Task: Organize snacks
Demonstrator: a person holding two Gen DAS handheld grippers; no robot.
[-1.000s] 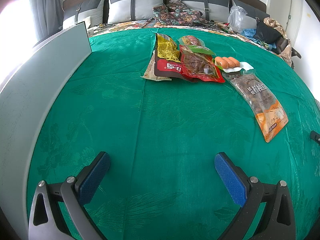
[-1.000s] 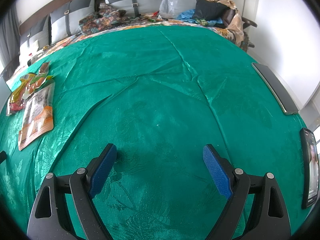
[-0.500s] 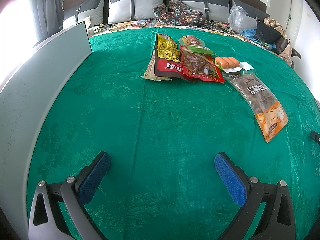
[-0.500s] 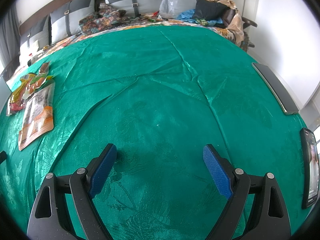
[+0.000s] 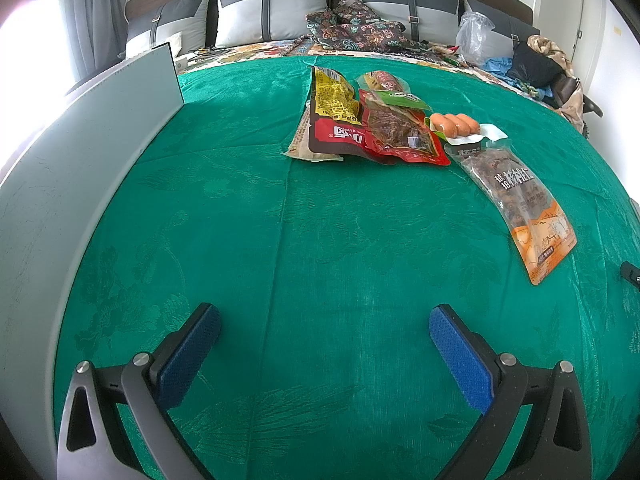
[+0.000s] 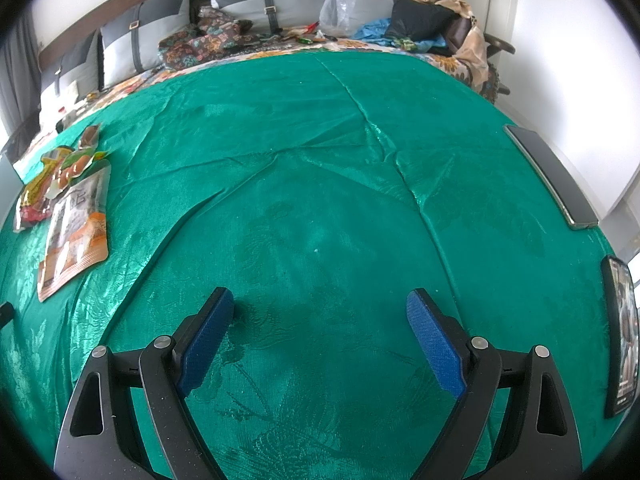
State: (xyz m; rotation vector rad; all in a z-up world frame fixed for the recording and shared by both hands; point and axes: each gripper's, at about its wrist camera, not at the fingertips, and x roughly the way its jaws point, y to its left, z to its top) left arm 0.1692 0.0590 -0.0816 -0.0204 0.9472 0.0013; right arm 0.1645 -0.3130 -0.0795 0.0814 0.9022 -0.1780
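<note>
Nothing is shifting since before: both tools, left tool [image 5: 324, 344] and right tool [image 6: 320, 328], are hovering released, and the overlapping snack packets [image 5: 372, 128] are probably risking a double pickup.

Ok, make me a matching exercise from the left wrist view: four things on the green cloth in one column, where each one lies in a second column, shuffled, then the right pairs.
Column one:
1. orange-bottomed nut pouch
2. sausage pack
3. yellow-and-red packet
4. grey board

Column two:
A. standing along the cloth's left edge
B. nearest snack on the right, lying apart toward the cloth's right edge
C. left part of the pile, partly over a beige packet
D. between the red meat pouch and the nut pouch

Pairs: 1-B, 2-D, 3-C, 4-A
</note>
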